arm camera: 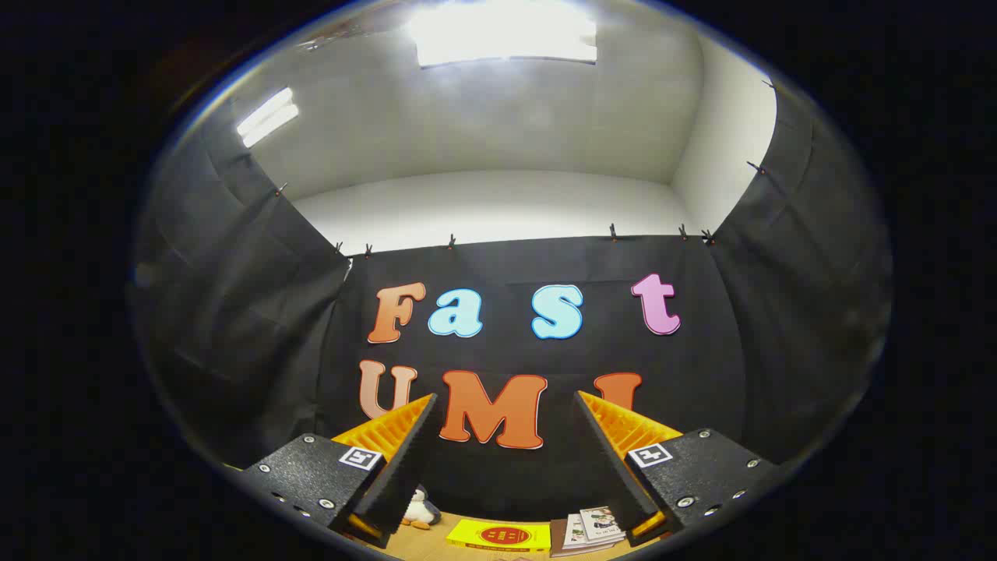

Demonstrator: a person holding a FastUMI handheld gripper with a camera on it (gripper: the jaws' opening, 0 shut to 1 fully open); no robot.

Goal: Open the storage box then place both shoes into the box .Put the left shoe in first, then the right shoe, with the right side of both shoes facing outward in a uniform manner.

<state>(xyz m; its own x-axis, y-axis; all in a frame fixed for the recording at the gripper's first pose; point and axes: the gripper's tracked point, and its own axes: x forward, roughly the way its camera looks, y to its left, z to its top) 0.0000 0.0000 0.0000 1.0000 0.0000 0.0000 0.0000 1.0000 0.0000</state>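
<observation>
One gripper point(505, 405) with two fingers, jaws wide apart, gripping nothing. One small plush toy point(420, 512), one yellow box point(500, 536), one stack of booklets point(588, 528) on one table point(420, 545).

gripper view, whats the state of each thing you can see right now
gripper: open, fingers spread wide, nothing between them, aimed up at the booth's cloth wall
yellow box: lying flat on the wooden table, beyond the fingers, closed as far as it shows
booklets: stacked flat beside the yellow box
plush toy: sitting upright by one finger
ceiling lights: on
</observation>
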